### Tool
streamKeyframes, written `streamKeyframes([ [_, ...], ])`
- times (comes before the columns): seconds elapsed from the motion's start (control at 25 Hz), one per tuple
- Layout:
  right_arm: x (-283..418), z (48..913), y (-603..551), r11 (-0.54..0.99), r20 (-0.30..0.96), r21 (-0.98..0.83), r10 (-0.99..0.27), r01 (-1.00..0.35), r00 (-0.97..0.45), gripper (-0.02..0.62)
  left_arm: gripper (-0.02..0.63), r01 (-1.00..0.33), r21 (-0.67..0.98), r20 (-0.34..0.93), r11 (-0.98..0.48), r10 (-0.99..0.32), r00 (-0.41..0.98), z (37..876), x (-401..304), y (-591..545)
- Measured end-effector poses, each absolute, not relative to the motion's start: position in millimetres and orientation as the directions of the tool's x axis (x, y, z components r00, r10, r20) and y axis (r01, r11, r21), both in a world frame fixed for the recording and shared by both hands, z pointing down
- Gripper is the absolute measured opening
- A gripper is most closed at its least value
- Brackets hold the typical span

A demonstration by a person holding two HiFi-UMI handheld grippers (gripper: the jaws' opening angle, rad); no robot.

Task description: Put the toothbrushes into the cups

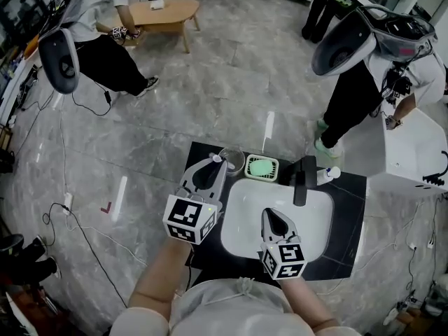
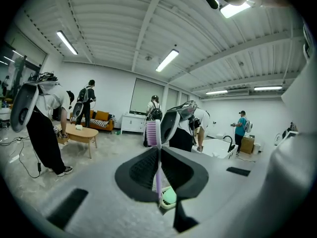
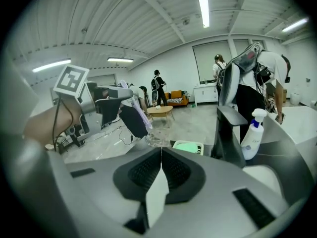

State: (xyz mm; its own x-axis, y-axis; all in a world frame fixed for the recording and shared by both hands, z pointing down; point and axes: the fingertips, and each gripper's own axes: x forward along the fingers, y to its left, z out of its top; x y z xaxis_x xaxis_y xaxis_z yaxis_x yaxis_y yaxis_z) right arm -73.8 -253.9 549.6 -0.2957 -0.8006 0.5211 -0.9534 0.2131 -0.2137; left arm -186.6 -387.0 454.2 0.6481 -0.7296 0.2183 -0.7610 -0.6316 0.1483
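My left gripper (image 1: 214, 162) is shut on a purple toothbrush (image 2: 152, 133), which stands upright between the pads with its bristle head above the tips. In the head view the tips sit just left of a clear cup (image 1: 232, 161) on the black counter (image 1: 350, 222). The right gripper view shows the same cup (image 3: 157, 136) straight ahead, with the left gripper (image 3: 130, 117) and the toothbrush (image 3: 142, 114) leaning toward it from the left. My right gripper (image 1: 269, 215) hovers over the white sink basin (image 1: 245, 201); its jaws (image 3: 161, 153) are shut and nothing sticks out past them.
A green soap dish (image 1: 262, 168) sits right of the cup, then a black faucet (image 1: 301, 180) and a white spray bottle (image 1: 327, 176). People stand on the grey floor beyond the counter, one near a white basin (image 1: 409, 149) at the right. Cables (image 1: 70, 215) lie at the left.
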Motion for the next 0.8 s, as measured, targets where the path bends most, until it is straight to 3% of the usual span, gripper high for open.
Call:
streamKeyframes([
  [0.8, -62, 591, -288, 0.193, 0.603, -0.243, -0.738, -0.951, -0.304, 0.026, 0.034, -0.785, 0.283, 0.404, -0.551, -0.674, 0.619, 564, -174, -427],
])
